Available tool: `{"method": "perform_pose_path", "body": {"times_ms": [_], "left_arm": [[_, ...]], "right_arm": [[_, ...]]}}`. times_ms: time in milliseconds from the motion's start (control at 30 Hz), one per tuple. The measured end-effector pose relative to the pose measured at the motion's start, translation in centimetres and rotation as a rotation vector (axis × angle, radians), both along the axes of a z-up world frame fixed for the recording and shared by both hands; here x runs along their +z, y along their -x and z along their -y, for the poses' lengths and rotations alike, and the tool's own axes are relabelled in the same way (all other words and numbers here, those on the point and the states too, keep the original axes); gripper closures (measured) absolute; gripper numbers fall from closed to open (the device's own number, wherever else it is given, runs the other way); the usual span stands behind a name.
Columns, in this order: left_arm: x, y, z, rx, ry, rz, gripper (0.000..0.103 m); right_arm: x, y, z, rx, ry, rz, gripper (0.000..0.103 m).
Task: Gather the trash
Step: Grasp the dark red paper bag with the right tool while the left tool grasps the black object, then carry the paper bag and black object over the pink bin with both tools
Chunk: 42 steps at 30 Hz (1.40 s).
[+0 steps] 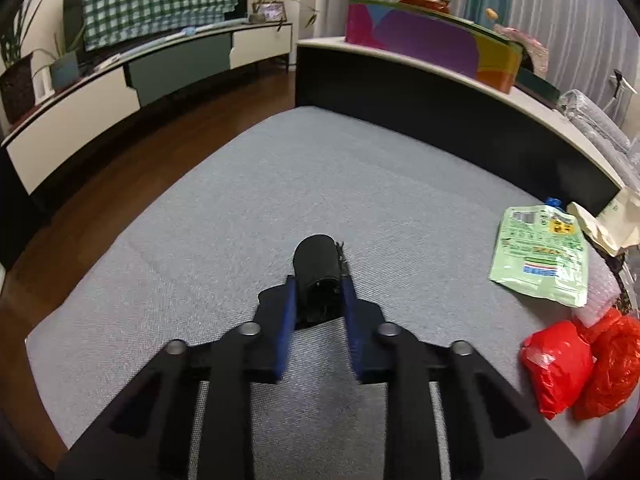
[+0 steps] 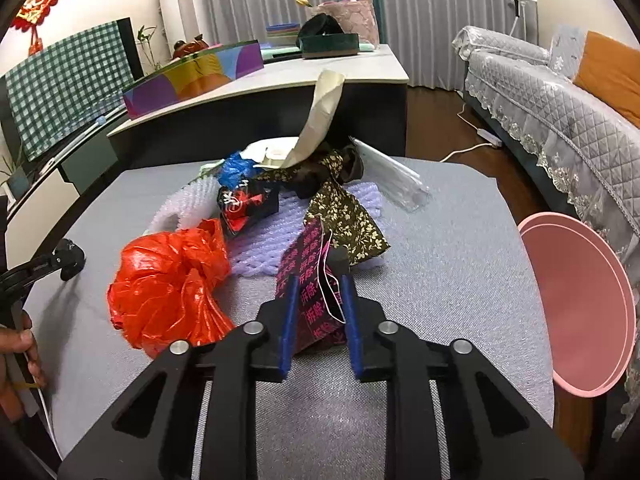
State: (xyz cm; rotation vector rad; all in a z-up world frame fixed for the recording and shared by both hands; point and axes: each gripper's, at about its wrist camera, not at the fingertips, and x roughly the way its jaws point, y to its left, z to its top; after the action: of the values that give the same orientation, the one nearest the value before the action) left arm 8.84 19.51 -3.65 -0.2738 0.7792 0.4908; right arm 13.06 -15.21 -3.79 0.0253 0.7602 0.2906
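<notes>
Two claws are engaged, each closed on one piece of rubbish lying on the grey mat [image 1: 320, 184].

Left claw [image 1: 319, 280]: the blue pads are drawn together on a small black roll [image 1: 318, 264], which stands out ahead of the fingertips and rests on the mat. The grip sits low on the roll, near its base, presumably so it lifts without slipping. To the right of this claw, well apart, lie a green pouch [image 1: 540, 256] and a red plastic bag [image 1: 560, 364]; neither is touched.

Right claw [image 2: 319, 292]: the pads are clamped on a dark wrapper with pink lettering [image 2: 308, 280], pinching its near end while the rest lies on the mat. Just left of the claw is the crumpled red plastic bag [image 2: 172, 284]; ahead is the main heap, with foam netting [image 2: 260, 248], a flowered cloth [image 2: 348, 220] and a clear bag [image 2: 392, 176]. To the right, off the mat's edge, stands a pink bin [image 2: 580, 300], open side toward the claw, the likely destination.

Judgement: both pieces are gripped but not yet lifted; the heap remains uncollected.
</notes>
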Motion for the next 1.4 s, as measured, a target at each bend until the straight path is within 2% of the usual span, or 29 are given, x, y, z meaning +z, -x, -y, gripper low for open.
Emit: {"method": "perform_pose_path", "body": {"times_ms": [100, 400, 867, 1133, 1400], "left_arm": [[1.1, 0.3, 1.0, -0.035, -0.018, 0.033, 0.089], [3.4, 1.9, 4.0, -0.127, -0.003, 0.121, 0.089], [7.0, 4.2, 11.7, -0.330, -0.007, 0.227, 0.089], [8.6, 4.9, 16.5, -0.468, 0.007, 0.257, 0.089], [10.3, 4.2, 23.3, -0.621, -0.001, 0.274, 0.087]], "right_arm": [[0.7, 0.5, 0.2, 0.003, 0.000, 0.025, 0.088], [3.4, 2.8, 1.6, -0.018, 0.014, 0.110, 0.088], [7.8, 7.0, 4.8, -0.051, 0.037, 0.210, 0.089], [11.6, 7.4, 9.0, -0.126, 0.022, 0.254, 0.089], [14.4, 6.5, 15.7, -0.206, 0.038, 0.295, 0.089]]}}
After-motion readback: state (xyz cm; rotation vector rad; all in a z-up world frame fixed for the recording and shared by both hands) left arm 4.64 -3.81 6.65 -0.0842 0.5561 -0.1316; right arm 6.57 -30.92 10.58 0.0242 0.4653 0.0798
